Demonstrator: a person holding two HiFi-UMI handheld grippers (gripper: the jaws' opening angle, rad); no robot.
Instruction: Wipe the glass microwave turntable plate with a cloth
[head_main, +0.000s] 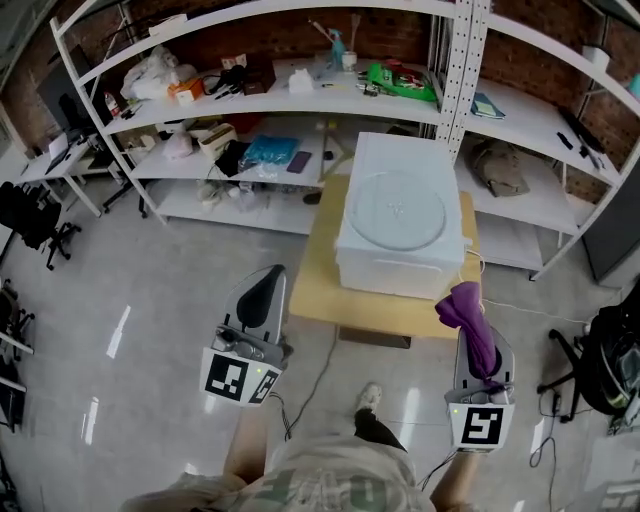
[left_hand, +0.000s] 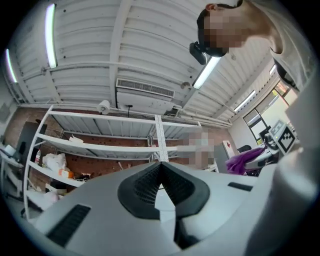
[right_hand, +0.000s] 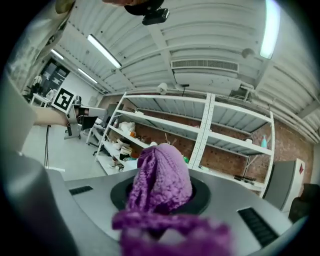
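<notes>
1. Closest to the camera are the two grippers, held low over the floor in front of the person's legs.
2. The left gripper (head_main: 270, 287) has its jaws pressed together. Nothing is between them.
3. The right gripper (head_main: 478, 350) has its jaws closed on a purple cloth (head_main: 468, 312). The cloth sticks up in a bunch past the tips.
4. The glass plate (head_main: 397, 208) lies flat on top of the white microwave (head_main: 400, 262). It is well apart from both grippers.
5. The microwave sits by the right edge of the wooden table (head_main: 318, 285). The table's left edge and front edge are bare.
6. I think the wiping has not started. The cloth is picked up, but it is not touching the plate.
7. The next move needs the right gripper to go forward over the table's front edge and up to the top of the microwave. Then the cloth can press softly on the glass.
8. The plate could slide, so the left gripper may need to hold its rim.
9. I cannot see inside the microwave from here.
10. The shelves (head_main: 250, 105) behind the table hold bags, boxes and other small things.
</notes>
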